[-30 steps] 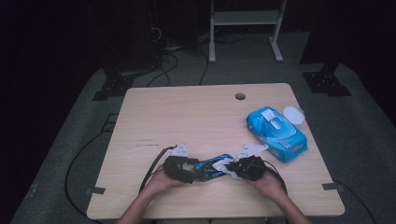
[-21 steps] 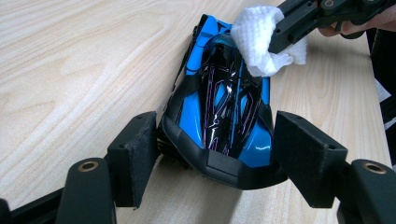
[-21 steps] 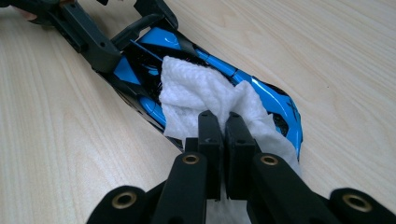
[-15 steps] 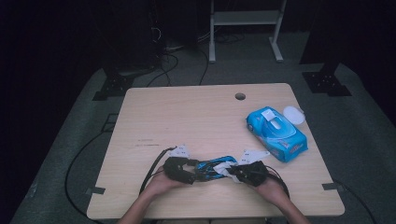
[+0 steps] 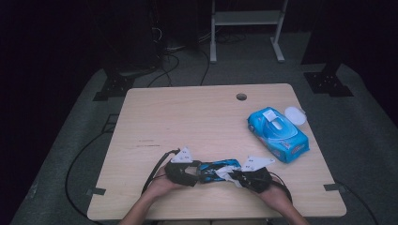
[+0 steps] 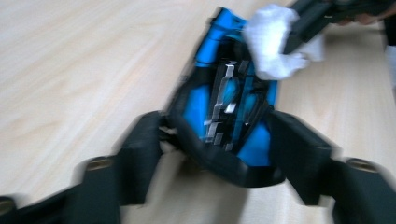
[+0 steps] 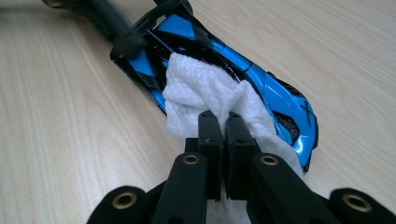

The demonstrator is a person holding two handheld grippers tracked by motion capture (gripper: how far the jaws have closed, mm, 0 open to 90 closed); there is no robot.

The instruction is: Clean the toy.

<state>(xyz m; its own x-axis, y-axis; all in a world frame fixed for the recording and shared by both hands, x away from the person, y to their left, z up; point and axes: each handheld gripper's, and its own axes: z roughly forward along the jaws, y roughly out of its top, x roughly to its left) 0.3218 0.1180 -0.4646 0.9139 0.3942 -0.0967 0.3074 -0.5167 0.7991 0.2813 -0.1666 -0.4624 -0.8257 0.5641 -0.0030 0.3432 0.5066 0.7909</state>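
Our left gripper (image 6: 219, 154) fingers clamp a blue toy car (image 7: 261, 79) on the counter (image 5: 187, 117); our right gripper (image 7: 223, 122) fingers pinch a white wipe (image 7: 205, 93) against it.

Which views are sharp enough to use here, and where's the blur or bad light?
Left gripper view: motion-smeared, the jaws and the blue toy car soft at the edges. Right gripper view: sharp, weave of the white wipe readable, soft sheen on the car's body. High view: table evenly lit, surroundings nearly black, left gripper and right gripper small and dark.
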